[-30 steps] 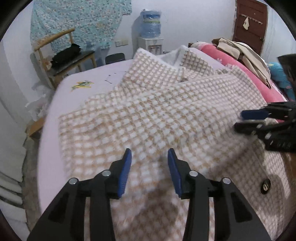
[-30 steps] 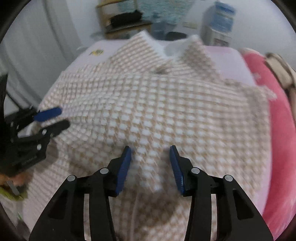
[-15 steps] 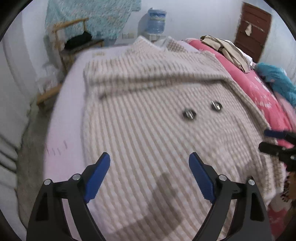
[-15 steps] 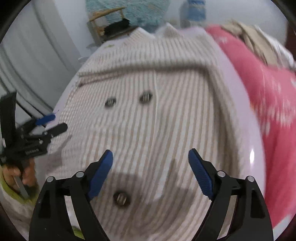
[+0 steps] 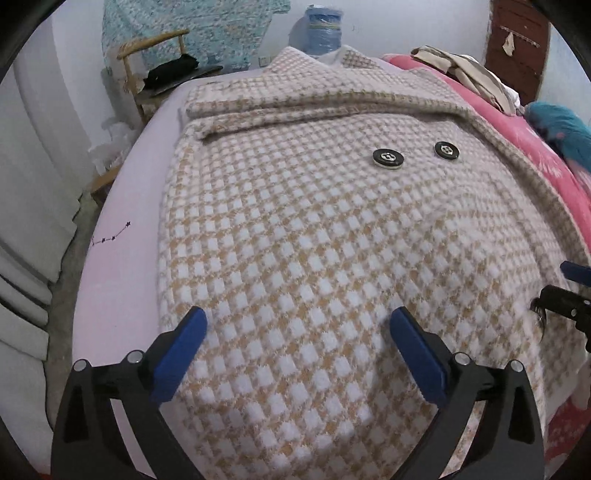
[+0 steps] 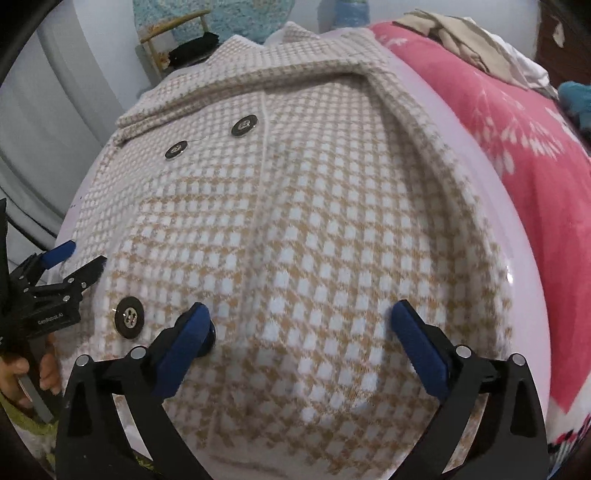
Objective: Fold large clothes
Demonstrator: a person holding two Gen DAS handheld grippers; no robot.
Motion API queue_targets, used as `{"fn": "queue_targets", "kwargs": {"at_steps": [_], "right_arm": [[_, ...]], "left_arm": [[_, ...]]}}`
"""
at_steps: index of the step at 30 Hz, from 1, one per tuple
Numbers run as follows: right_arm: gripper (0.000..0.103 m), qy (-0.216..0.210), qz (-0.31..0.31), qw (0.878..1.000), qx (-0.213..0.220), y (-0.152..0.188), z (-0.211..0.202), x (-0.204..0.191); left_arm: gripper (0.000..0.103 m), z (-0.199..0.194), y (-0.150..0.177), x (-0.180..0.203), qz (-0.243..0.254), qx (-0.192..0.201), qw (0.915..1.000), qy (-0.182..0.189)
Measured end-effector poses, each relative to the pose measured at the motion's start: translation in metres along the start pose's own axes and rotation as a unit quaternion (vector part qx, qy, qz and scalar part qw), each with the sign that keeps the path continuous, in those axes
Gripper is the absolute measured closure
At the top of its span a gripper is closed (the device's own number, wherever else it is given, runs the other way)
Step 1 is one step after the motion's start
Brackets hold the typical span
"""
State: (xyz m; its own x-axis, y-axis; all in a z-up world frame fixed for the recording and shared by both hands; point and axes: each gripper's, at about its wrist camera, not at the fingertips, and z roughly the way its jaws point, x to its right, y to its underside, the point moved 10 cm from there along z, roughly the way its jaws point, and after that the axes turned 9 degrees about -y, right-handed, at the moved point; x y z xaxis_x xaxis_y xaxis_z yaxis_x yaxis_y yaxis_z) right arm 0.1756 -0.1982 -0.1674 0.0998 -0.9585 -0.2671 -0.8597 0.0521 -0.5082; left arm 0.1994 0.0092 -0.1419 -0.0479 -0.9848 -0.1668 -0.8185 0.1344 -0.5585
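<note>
A beige and white houndstooth coat point(image 5: 314, 229) lies flat on the lilac bed sheet point(image 5: 122, 251), folded sleeve across its far end, black buttons point(image 5: 387, 158) facing up. It fills the right wrist view too point(image 6: 295, 221). My left gripper point(image 5: 299, 350) is open and empty above the coat's near left part. My right gripper point(image 6: 299, 347) is open and empty above the near right part, its left finger beside a button point(image 6: 128, 317). Each gripper shows at the edge of the other's view point(image 5: 569, 291) point(image 6: 70, 262).
A pink floral blanket point(image 6: 517, 155) with piled clothes point(image 5: 465, 77) lies along the right of the bed. A wooden chair point(image 5: 155, 70) with dark cloth and a water dispenser bottle point(image 5: 321, 29) stand beyond the bed's far end. White panels point(image 5: 26, 206) line the left.
Both grippers have opened wide and let go of the coat fabric. The coat now lies flat with its buttons up, and both grippers have pulled back toward the near end.
</note>
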Motion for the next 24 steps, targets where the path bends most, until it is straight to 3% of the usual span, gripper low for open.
{"fn": "queue_targets", "kwargs": {"at_steps": [10,19,24], "right_arm": [[0.008,0.001,0.014,0.999,0.033,0.008,-0.009,0.003],[0.008,0.003,0.012,0.999,0.035,0.012,-0.012,0.003],[0.008,-0.002,-0.006,0.999,0.032,0.014,-0.011,0.0]], "left_arm": [[0.005,0.001,-0.001,-0.001,0.01,-0.004,0.9999,-0.001],[0.005,-0.002,0.002,-0.001,0.026,-0.009,0.9996,0.004],[0.005,-0.031,0.008,-0.016,0.019,0.039,0.9989,-0.016]]}}
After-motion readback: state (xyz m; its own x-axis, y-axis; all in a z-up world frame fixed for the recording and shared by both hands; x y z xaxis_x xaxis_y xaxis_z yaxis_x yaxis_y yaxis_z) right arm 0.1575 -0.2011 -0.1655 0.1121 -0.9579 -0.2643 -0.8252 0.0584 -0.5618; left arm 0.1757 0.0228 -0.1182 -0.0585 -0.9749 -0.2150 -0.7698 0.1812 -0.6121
